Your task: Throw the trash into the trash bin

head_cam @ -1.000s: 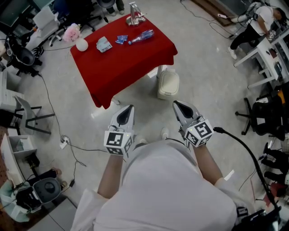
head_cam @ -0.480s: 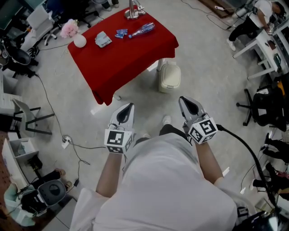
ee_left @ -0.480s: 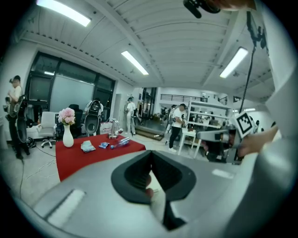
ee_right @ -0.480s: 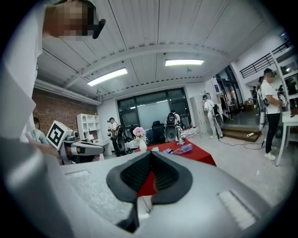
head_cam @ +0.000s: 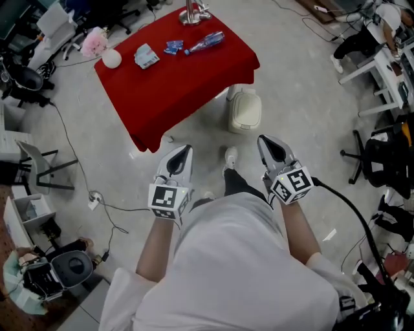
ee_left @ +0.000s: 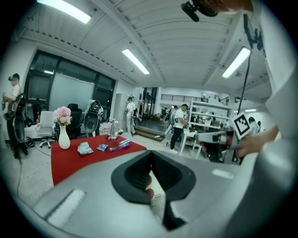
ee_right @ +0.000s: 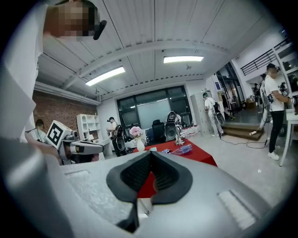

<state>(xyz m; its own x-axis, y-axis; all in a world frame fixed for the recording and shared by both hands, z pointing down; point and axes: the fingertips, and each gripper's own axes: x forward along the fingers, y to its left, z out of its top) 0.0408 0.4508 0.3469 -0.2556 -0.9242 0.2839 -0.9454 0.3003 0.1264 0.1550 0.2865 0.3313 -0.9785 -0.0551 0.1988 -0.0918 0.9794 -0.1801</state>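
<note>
A red-clothed table (head_cam: pixel 184 84) stands ahead of me. On its far part lie a plastic bottle (head_cam: pixel 206 42), a blue wrapper (head_cam: pixel 173 46) and a crumpled packet (head_cam: pixel 146 56). A white lidded trash bin (head_cam: pixel 244 111) stands on the floor by the table's right corner. My left gripper (head_cam: pixel 184 151) and right gripper (head_cam: pixel 266 142) are held side by side at waist height, short of the table, both pointing toward it. Each is shut with nothing between its jaws. The bottle (ee_left: pixel 120 145) shows small and far off in the left gripper view, and the same bottle (ee_right: pixel 184 149) in the right gripper view.
A white vase with pink flowers (head_cam: pixel 110 57) and a metal stand (head_cam: pixel 193 13) also sit on the table. Cables (head_cam: pixel 97 200) trail over the floor at left. Office chairs (head_cam: pixel 381 161) and desks crowd the right side. A black cable (head_cam: pixel 349 207) hangs from my right gripper.
The person has stepped toward the table, and one foot now shows between the grippers. Both grippers have moved forward a little together. Their jaws stay shut.
</note>
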